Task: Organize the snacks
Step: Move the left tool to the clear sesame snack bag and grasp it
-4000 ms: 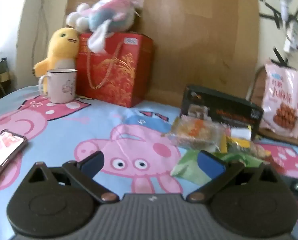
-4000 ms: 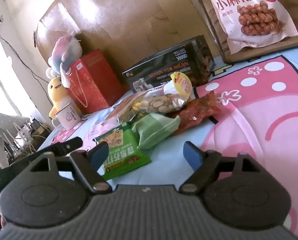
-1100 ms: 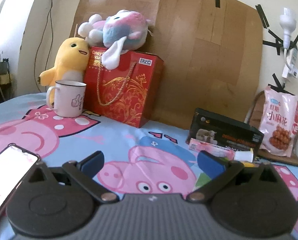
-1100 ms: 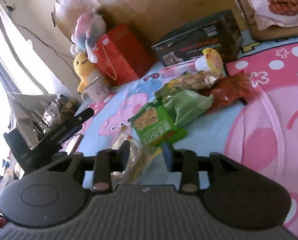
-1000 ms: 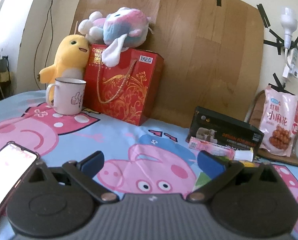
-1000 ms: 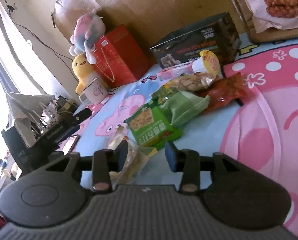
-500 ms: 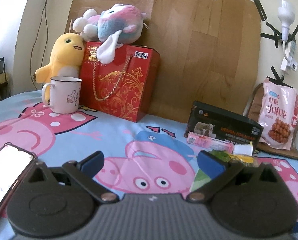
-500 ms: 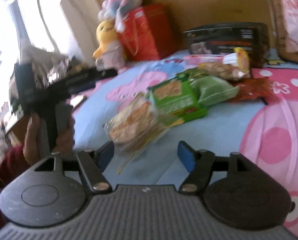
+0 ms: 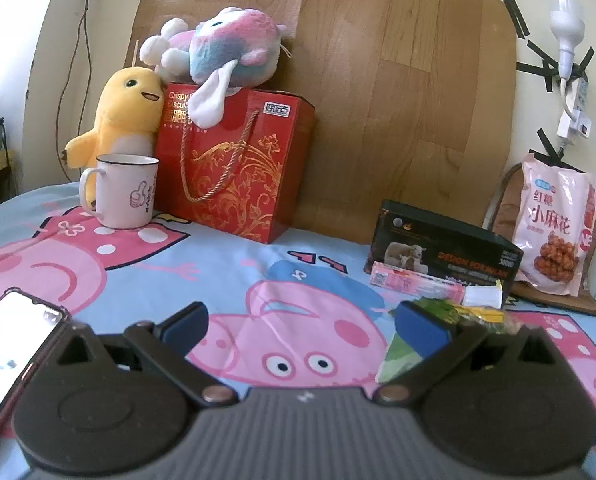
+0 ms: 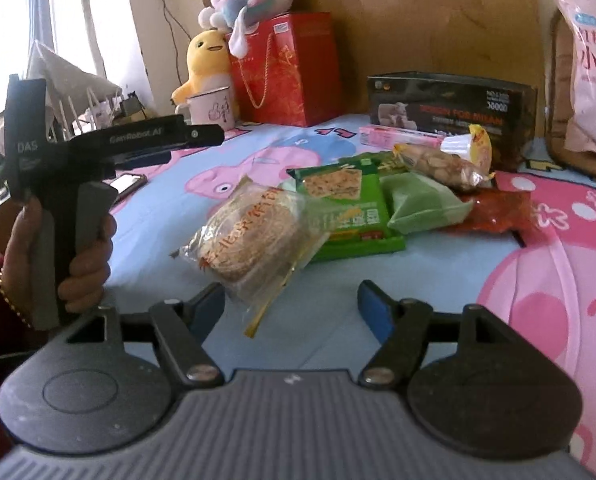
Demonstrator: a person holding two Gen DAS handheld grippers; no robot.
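A clear plastic bag of round brown crackers [image 10: 254,240] lies on the cartoon-pig cloth of the tabletop [image 10: 458,272], its corner overlapping a flat green snack packet [image 10: 348,204]. The right tool [image 10: 290,308] hovers just before it, jaws spread, nothing between them. Behind lie a pale green pouch [image 10: 422,204], a nut bag [image 10: 438,164] and a red wrapper [image 10: 498,212]. The left tool [image 9: 300,326] is spread wide and empty; a phone [image 9: 8,340] lies beside it.

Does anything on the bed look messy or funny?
Yes. The snacks sit in a jumbled heap: the clear bag of round brown cakes leans on the green cracker packet, and the pale green pouch overlaps that too. Nothing looks spilled or torn.
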